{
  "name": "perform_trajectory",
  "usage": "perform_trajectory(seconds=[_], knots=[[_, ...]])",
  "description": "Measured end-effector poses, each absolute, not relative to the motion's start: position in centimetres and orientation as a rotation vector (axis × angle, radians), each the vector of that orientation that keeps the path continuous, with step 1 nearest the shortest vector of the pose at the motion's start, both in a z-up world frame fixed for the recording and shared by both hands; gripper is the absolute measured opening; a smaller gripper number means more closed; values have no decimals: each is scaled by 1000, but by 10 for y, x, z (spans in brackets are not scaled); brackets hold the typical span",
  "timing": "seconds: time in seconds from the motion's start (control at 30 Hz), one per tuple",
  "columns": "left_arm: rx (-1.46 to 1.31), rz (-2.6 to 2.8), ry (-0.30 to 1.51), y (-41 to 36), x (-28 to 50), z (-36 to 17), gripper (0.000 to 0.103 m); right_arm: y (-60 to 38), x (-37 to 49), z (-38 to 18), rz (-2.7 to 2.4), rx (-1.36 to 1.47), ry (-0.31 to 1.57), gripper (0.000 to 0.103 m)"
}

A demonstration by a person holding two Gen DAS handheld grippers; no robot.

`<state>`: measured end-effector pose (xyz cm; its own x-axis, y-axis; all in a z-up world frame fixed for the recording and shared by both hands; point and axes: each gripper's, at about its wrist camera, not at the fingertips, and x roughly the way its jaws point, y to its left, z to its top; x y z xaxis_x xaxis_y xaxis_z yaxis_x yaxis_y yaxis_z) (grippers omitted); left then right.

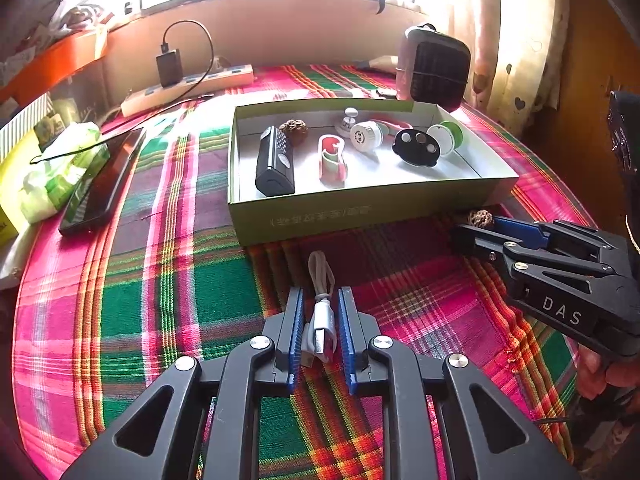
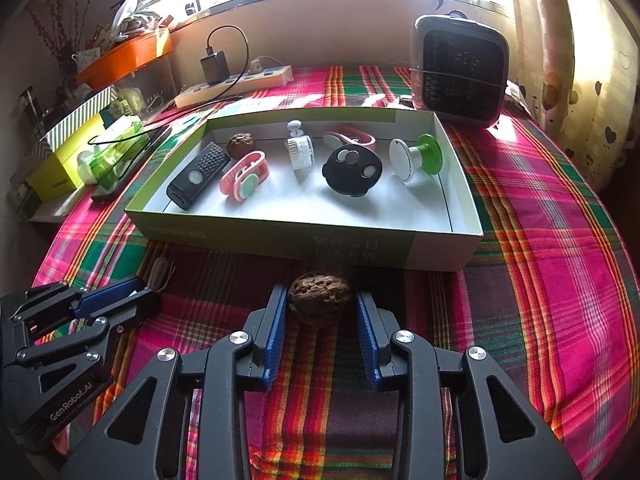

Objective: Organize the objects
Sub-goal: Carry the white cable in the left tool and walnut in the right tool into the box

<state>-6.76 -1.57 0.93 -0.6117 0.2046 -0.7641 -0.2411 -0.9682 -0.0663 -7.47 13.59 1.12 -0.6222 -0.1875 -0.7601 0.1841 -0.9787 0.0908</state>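
Plaid cloth point(image 2: 540, 240), pink-green-red, is covering the table. Green-sided cardboard box point(image 2: 360, 246) is sitting open mid-table, printed characters on its front wall too blurred to read. Inside it are lying a black remote point(image 2: 198, 176), a walnut point(image 2: 241, 145), a pink-mint band point(image 2: 244, 178), a white timer point(image 2: 299, 148), a black disc point(image 2: 352, 174) and a green-white spool point(image 2: 416, 158).

Left gripper point(image 1: 320, 320) is pinching a white USB cable point(image 1: 322, 312) between its blue pads, the cable's loop lying on the cloth in front of the box. In the right wrist view its body is reading "GenRobot.AI".

Right gripper point(image 2: 320, 312) is standing partly spread around a second walnut point(image 2: 320, 298) just in front of the box wall; a gap is showing on the right side, left-side contact I cannot tell. In the left wrist view its side is reading "DAS".

Behind the box: a grey heater point(image 2: 460, 68), a power strip point(image 2: 236, 86) with a black charger point(image 2: 214, 66) plugged in. Yellow carton point(image 2: 56, 178) at left has small print, unreadable.
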Motion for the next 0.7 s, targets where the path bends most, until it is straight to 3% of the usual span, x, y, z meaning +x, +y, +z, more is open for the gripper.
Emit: perform_trajectory(seconds=[0.7], knots=[[-1215,2620,64,-13,-65,13,12,134,-65,17,-2647,1206,-6,34]])
